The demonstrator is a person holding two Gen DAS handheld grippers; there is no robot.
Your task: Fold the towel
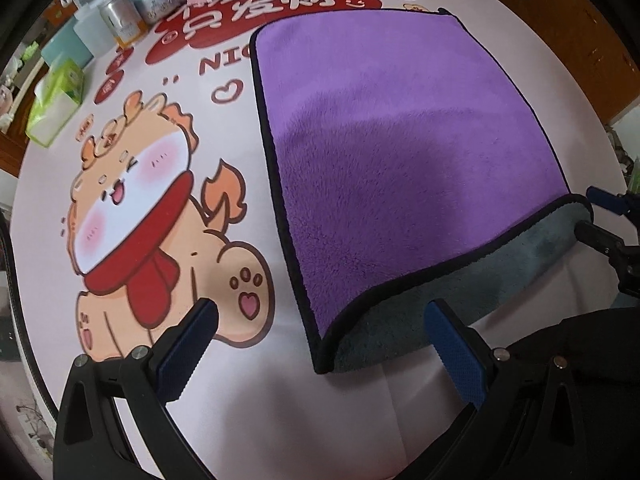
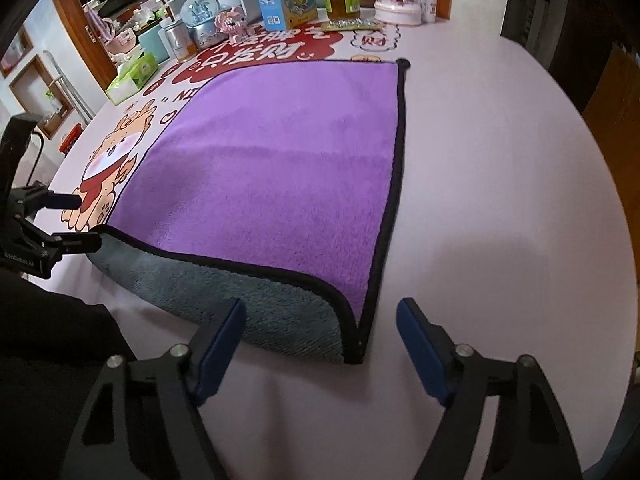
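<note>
You held both grippers — left gripper [image 1: 320, 344], right gripper [image 2: 320, 344] — spread wide, grasping nothing; the towel [image 2: 280, 168] edge risked slipping if pinched shallowly.

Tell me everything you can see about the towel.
The towel is plush, purple on top and grey underneath, with black edge trim. It lies spread on the pink table, partly over its cartoon print. The near edge curls, baring the grey side. Both the left gripper and the right gripper are open at the near corners, not yet clamping it.
</note>
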